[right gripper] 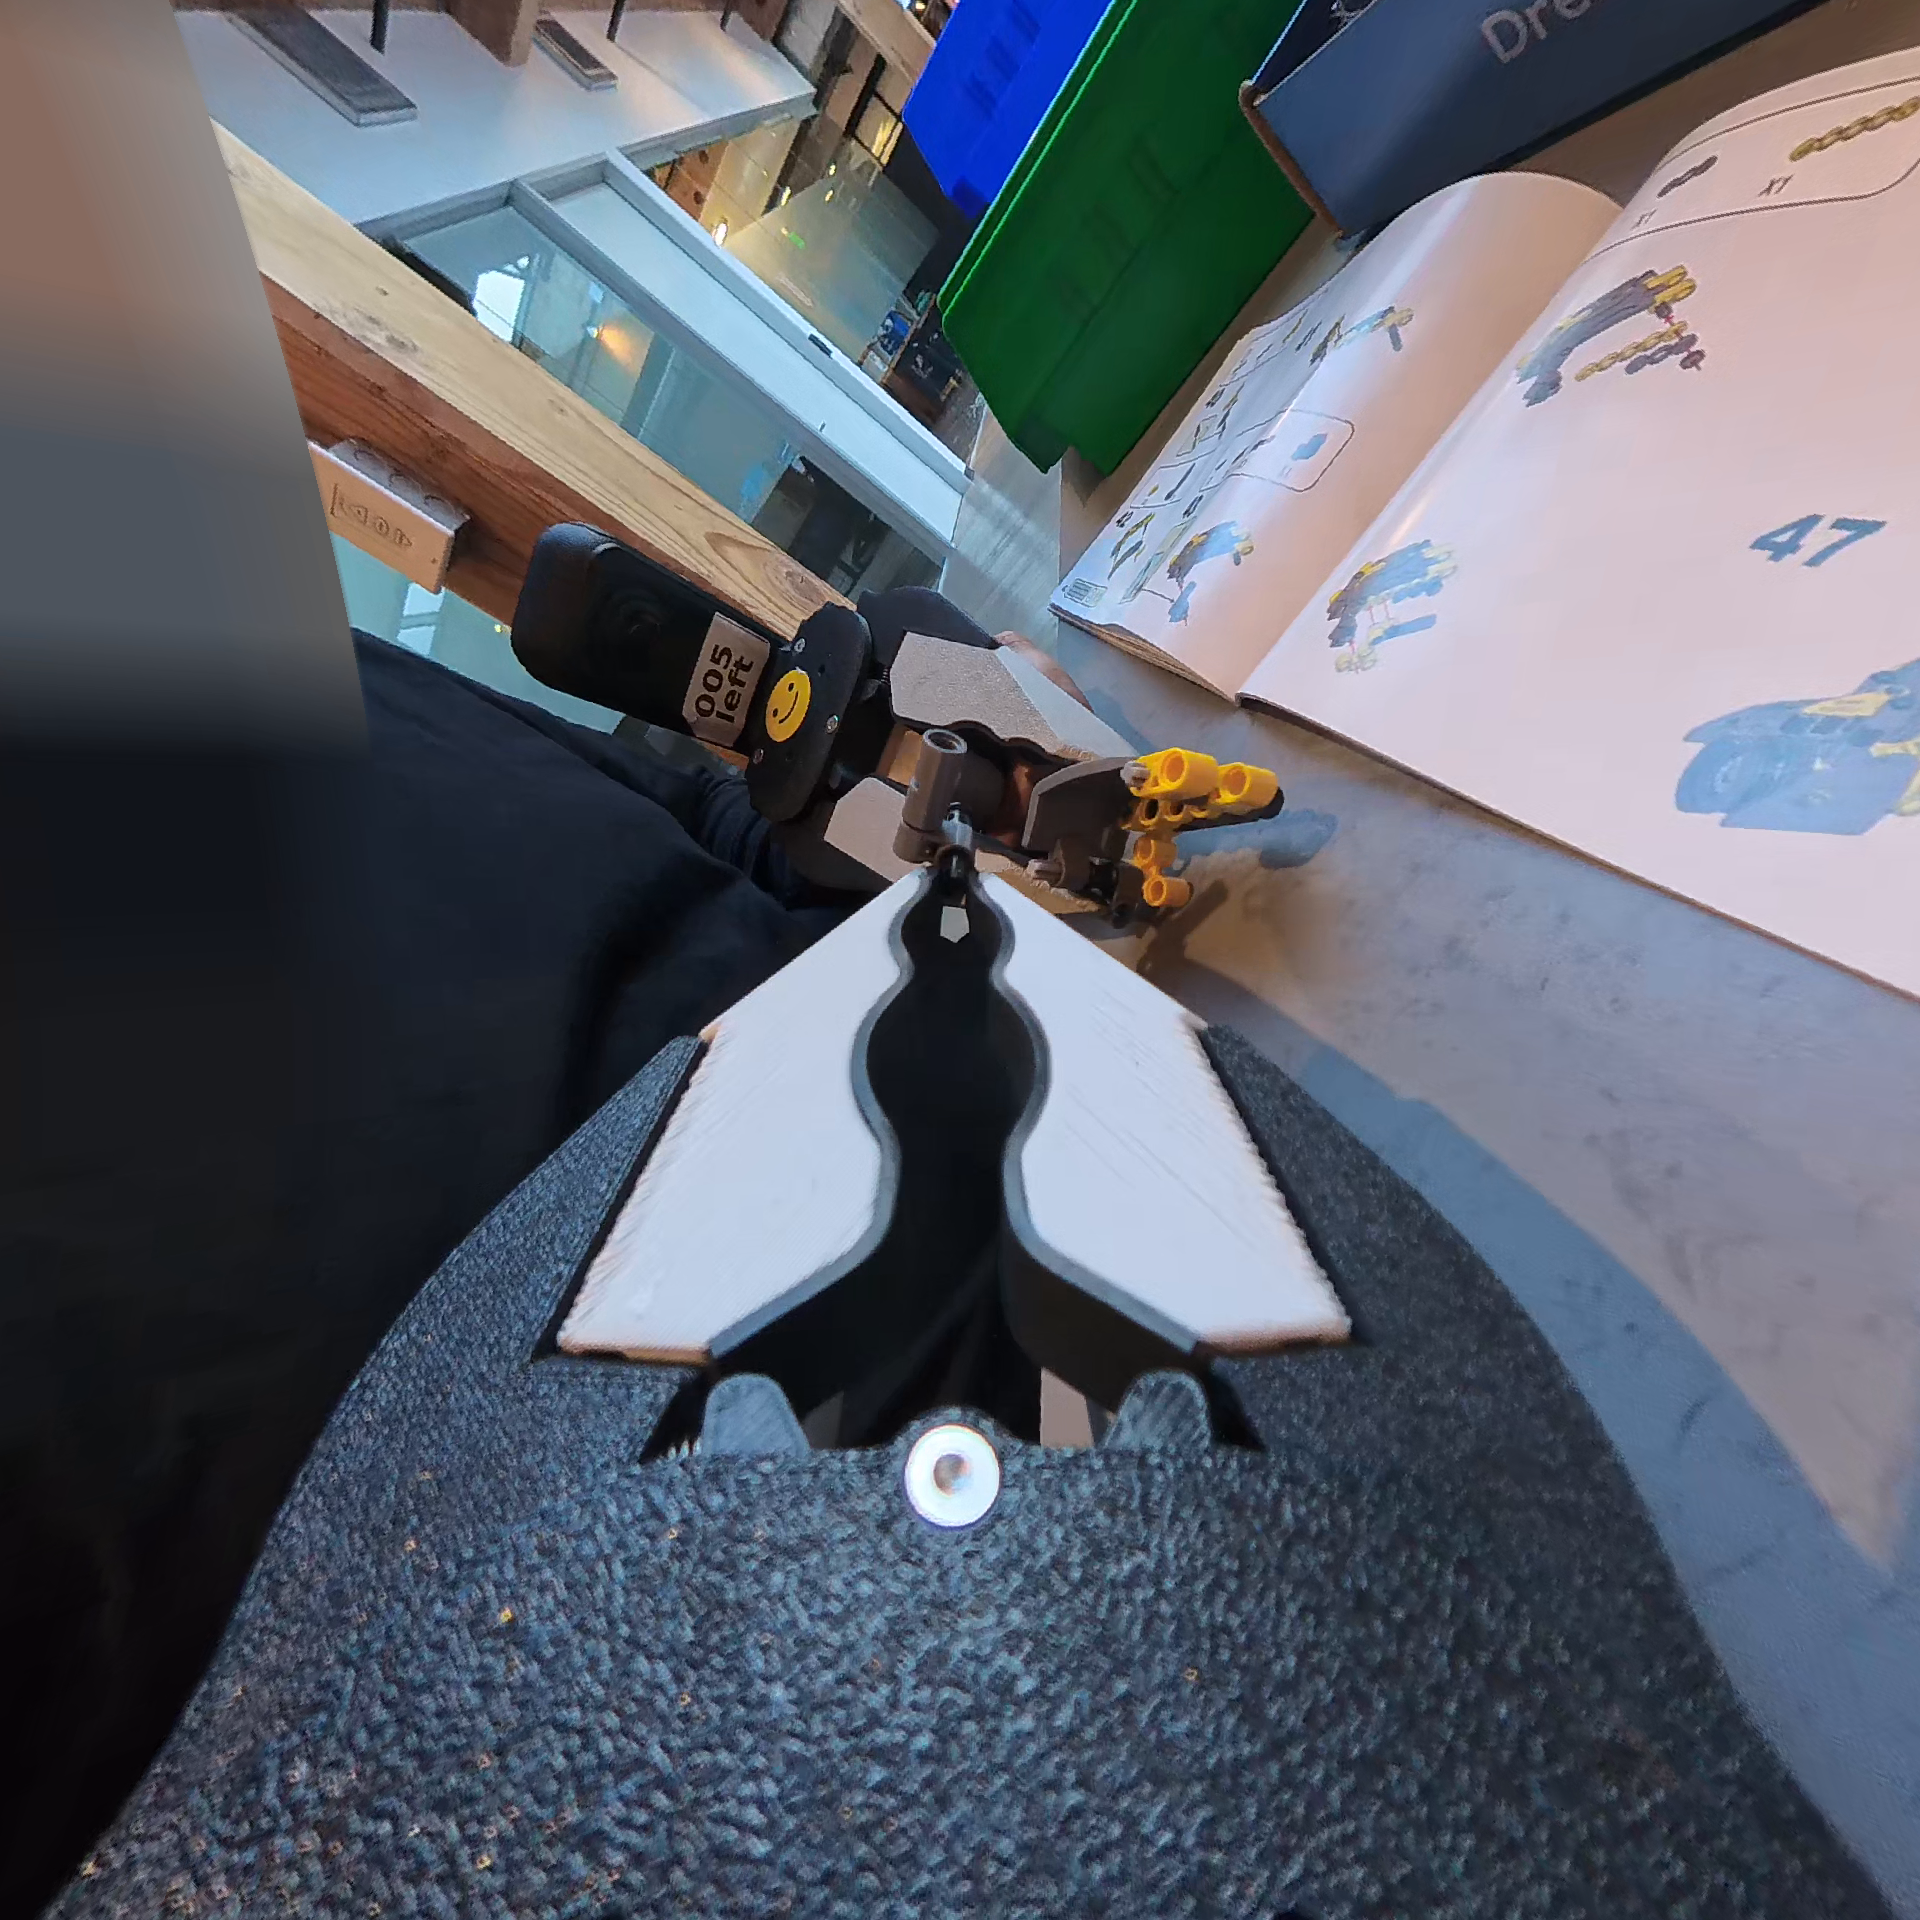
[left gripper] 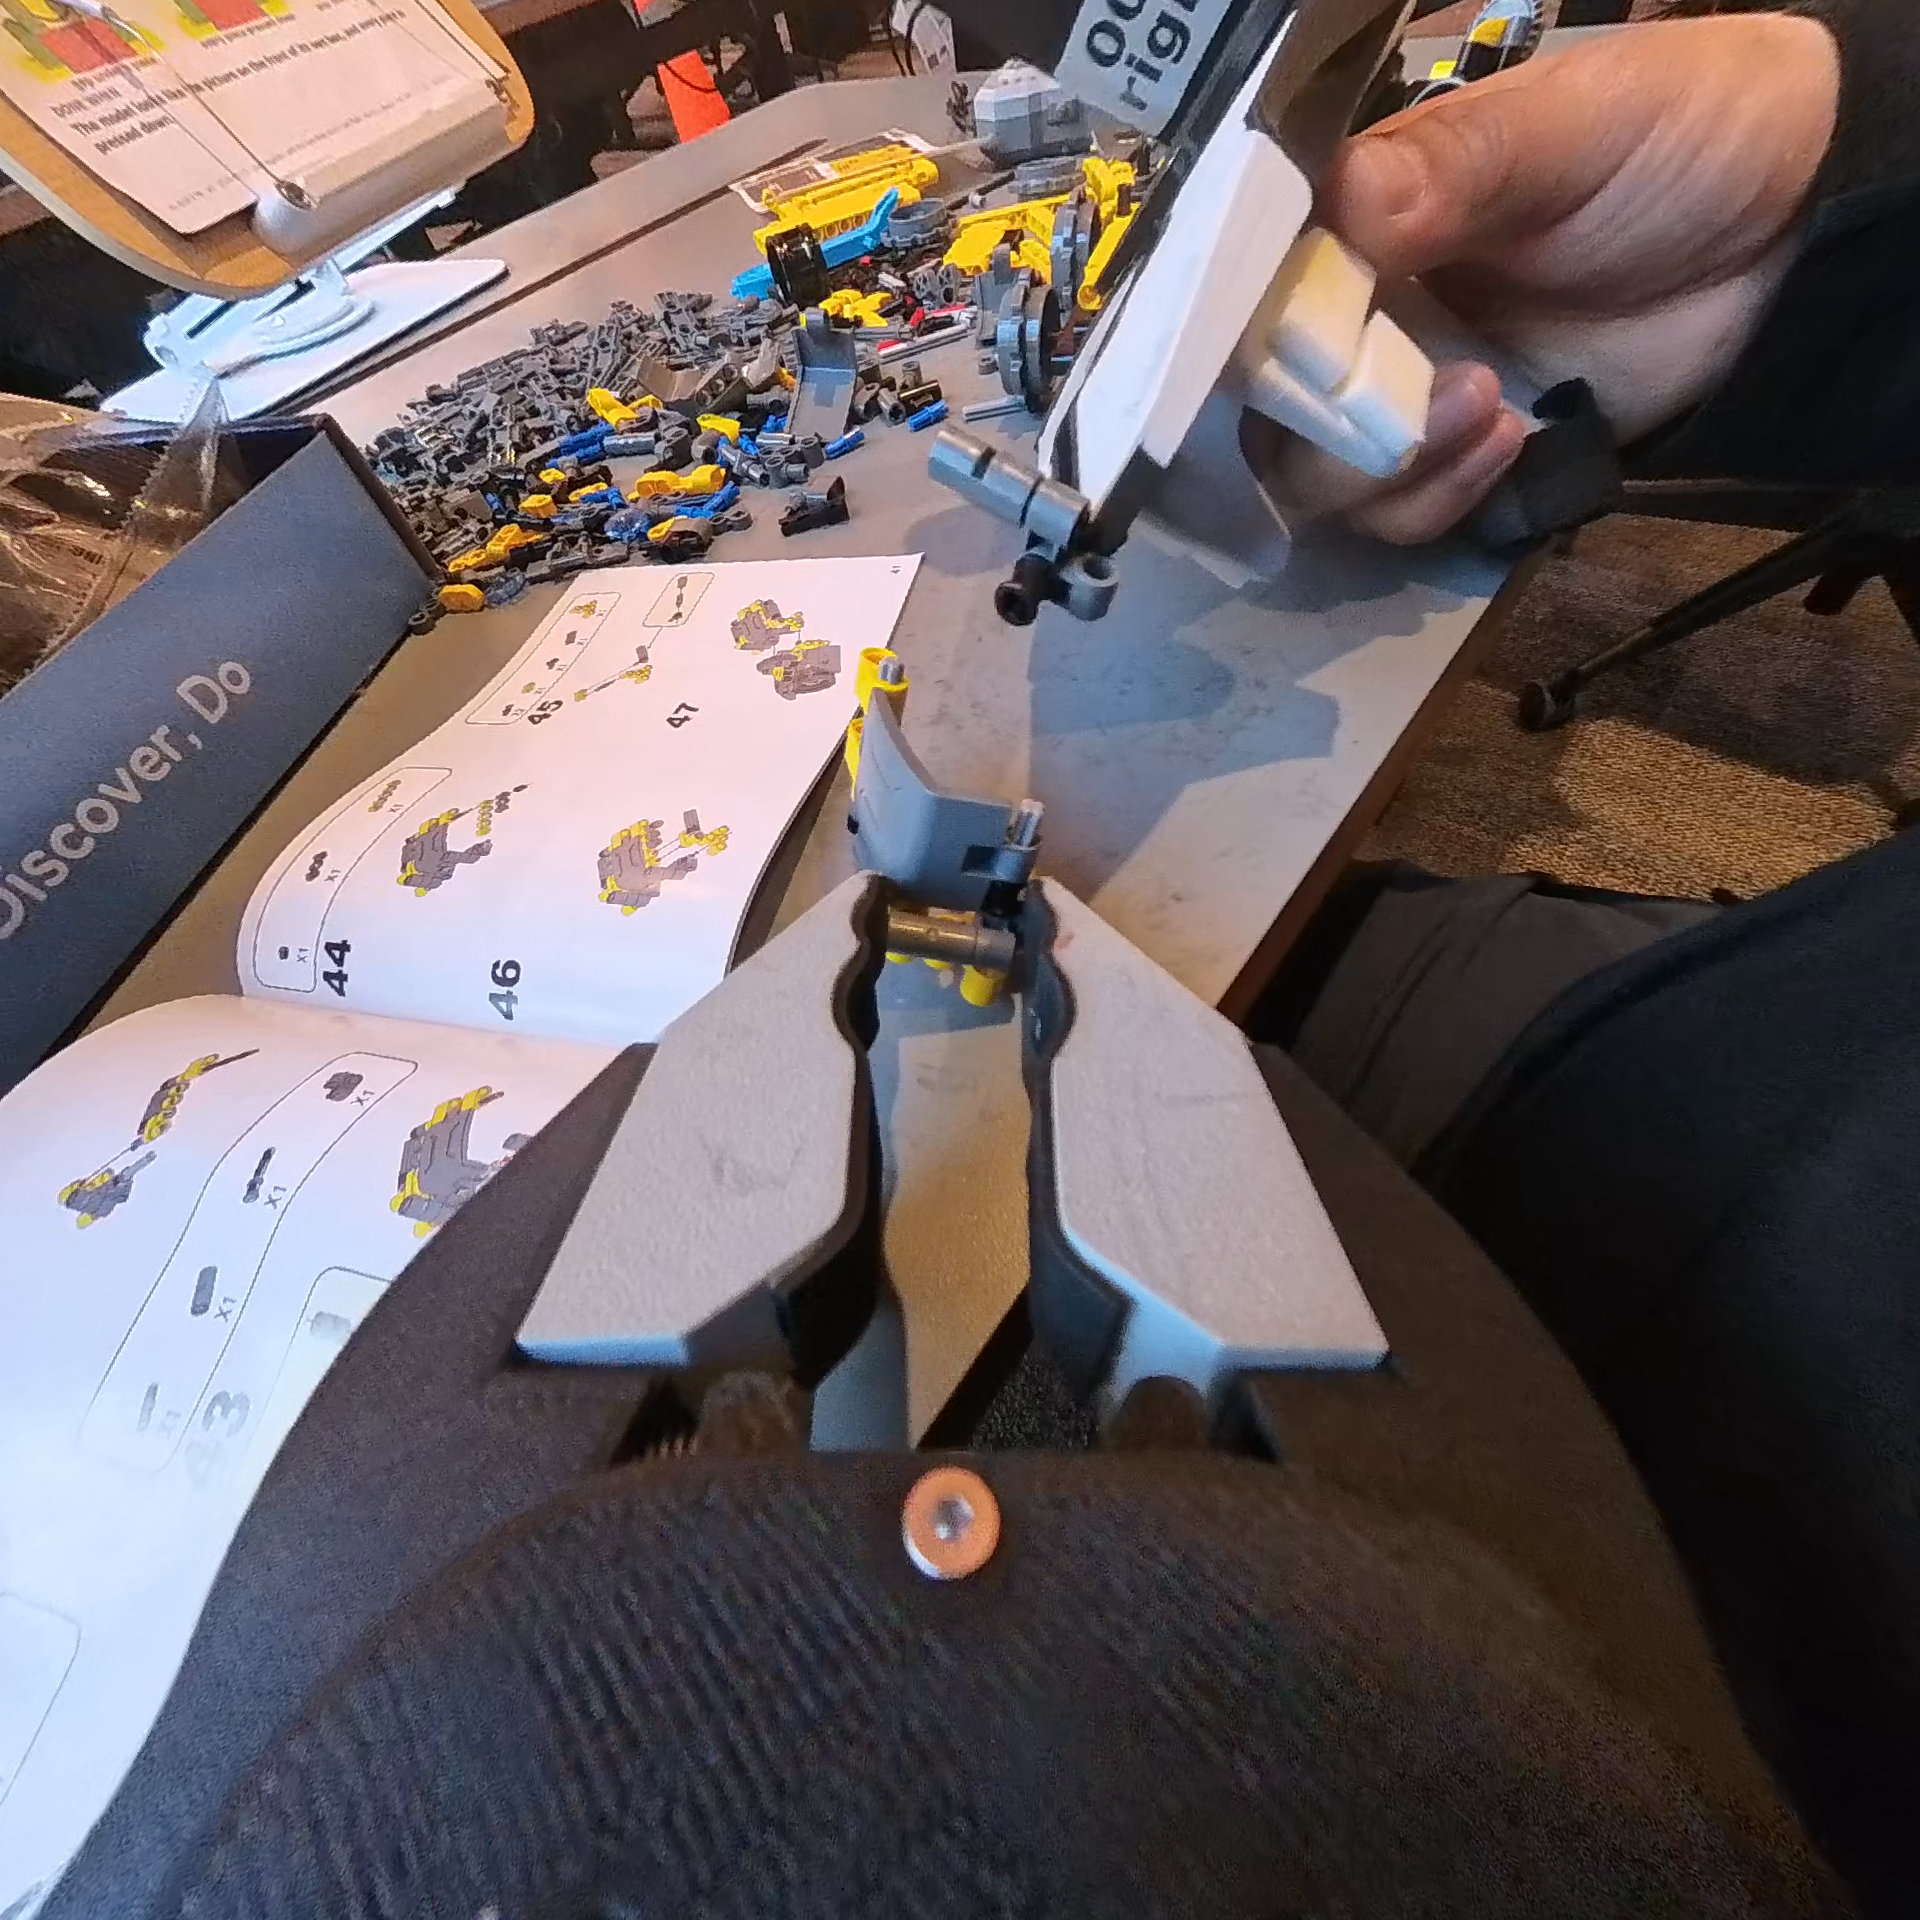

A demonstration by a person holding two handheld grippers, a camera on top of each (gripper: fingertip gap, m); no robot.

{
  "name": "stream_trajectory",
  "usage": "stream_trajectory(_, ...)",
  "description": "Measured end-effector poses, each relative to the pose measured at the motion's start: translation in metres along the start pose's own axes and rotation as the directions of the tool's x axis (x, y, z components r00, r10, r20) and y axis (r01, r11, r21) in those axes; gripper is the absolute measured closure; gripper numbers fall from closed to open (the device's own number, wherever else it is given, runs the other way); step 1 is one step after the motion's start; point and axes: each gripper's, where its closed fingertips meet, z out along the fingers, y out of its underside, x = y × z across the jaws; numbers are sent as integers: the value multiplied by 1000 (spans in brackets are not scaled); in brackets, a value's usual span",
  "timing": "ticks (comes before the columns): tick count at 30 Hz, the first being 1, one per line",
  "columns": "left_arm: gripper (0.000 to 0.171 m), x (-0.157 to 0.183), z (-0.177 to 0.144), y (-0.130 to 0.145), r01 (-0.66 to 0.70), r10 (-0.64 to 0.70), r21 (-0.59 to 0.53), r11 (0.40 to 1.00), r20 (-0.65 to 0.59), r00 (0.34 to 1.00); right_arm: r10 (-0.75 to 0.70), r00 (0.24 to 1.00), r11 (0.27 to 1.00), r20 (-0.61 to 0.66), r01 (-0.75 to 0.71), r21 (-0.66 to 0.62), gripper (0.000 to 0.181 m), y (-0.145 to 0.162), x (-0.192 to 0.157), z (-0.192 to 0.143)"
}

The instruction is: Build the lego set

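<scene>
The left tool [left gripper: 951, 914] is clenched on a small grey and yellow brick assembly [left gripper: 914, 810], which stands up past its fingertips with a curved grey panel on top and yellow pegs below, just above the grey surface [left gripper: 1195, 675]. Ahead of it and to its right, the right tool [left gripper: 1081, 530], held by a person's hand [left gripper: 1558, 270], is closed on a small grey connector piece [left gripper: 997, 483] with a black pin at its lower end, lifted clear of the surface and apart from the assembly. In the right wrist view that tool [right gripper: 948, 883] has its tips pinched together on the thin end of the connector piece [right gripper: 935, 790], with the left tool [right gripper: 997, 748] and its assembly [right gripper: 1153, 821] just beyond. To the left of the left tool lies an open instruction booklet [left gripper: 540, 810], and beside that a dark cardboard box [left gripper: 177, 644]. Farther ahead on the surface spreads a pile of loose grey, blue and yellow bricks [left gripper: 623, 436], with a partly built yellow model [left gripper: 914, 229] behind it.
</scene>
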Motion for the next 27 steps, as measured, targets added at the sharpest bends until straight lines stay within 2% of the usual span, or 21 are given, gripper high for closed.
stream_trajectory(6, 147, 0, 0, 0, 1, -1, 11, 1000, -4, 1000, -37, 999, 999, -27, 37, 3, 177, -2, 1, 1)
stream_trajectory(11, 147, 1, 0, 0, -31, 31, -5, 1000, -5, 1000, -98, 994, 994, -38, 96, -50, 177, -1, 1, 7)
stream_trajectory(20, 147, -4, 1, 0, 42, -44, -48, 998, -49, 998, 23, 1000, 999, 0, -23, -24, 177, -7, 10, 0)
stream_trajectory(27, 147, -4, -1, 0, 69, -71, -27, 997, -60, 996, 19, 1000, 998, -6, -19, -57, 177, -1, 9, 3)
